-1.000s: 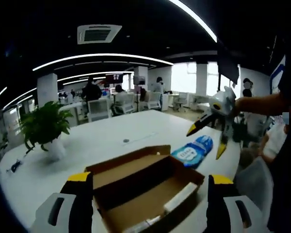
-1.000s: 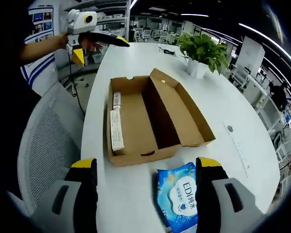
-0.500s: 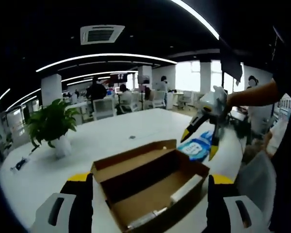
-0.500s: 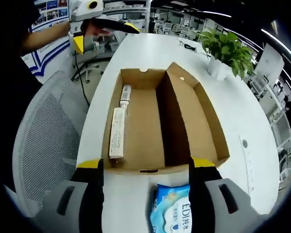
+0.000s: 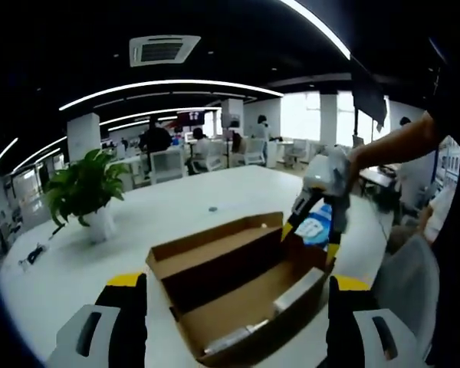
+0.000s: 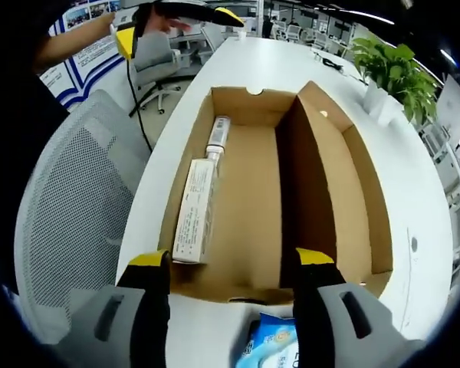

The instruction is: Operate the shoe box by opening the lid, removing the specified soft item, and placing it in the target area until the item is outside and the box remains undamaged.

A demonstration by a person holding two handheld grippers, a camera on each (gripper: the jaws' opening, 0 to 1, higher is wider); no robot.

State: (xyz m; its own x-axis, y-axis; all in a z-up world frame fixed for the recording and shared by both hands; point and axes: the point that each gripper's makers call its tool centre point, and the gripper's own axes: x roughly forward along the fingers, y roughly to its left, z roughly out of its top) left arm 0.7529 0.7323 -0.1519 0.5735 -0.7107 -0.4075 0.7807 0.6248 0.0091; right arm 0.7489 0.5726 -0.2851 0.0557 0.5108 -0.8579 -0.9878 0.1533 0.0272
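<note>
— Well, how are the grippers?
— Right gripper (image 6: 226,268) spread wide, empty, over the shoe box's (image 6: 322,192) near wall; left gripper (image 5: 234,291) likewise parted, empty.
— And the soft item?
— Blue wipes pack (image 6: 272,349) on the surface (image 6: 437,222), outside the shoe box; lettering unreadable.

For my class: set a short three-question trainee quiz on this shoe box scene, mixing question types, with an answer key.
1. True or false: the shoe box lid is shut.
2. Multiple choice: the blue soft pack lies A) inside the box, B) on the white table outside the box, C) on the mesh chair.
3. Fill in: inside the box, along one wall, lies a long white ______.

Key: 1 false; 2 B; 3 carton.
</note>
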